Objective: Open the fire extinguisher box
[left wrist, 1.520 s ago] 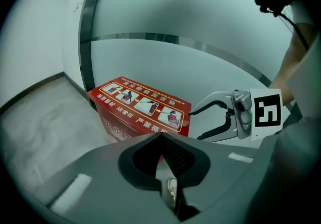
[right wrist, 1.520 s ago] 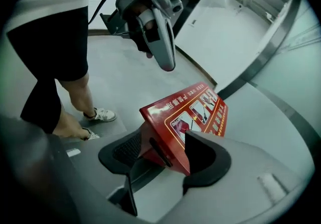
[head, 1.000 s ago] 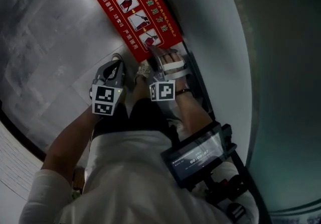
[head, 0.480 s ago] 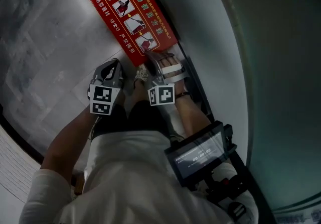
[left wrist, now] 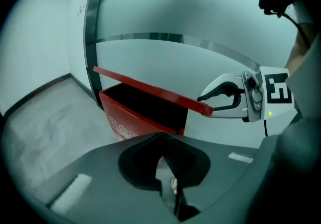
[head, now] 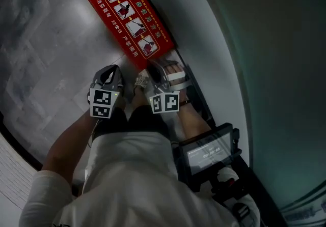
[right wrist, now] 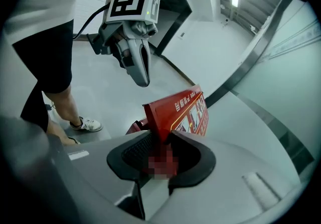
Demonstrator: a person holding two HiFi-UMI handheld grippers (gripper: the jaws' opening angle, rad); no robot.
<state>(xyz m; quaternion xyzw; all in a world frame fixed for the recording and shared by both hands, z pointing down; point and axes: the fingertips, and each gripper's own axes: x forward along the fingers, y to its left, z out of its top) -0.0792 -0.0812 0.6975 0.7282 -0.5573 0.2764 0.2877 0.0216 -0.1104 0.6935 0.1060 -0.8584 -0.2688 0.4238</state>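
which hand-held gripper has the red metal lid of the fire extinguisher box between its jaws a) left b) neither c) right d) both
c: the right hand-held gripper, whose jaws have just been closing, clamps a corner of the red metal lid; the left hand-held gripper is clear of it, empty

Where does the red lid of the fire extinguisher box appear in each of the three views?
Head view: red lid at upper centre, printed face showing.
Left gripper view: centre, seen edge-on, raised over the open box.
Right gripper view: centre, tilted, printed face to the right.
Shared landmark: the pale wall behind it.
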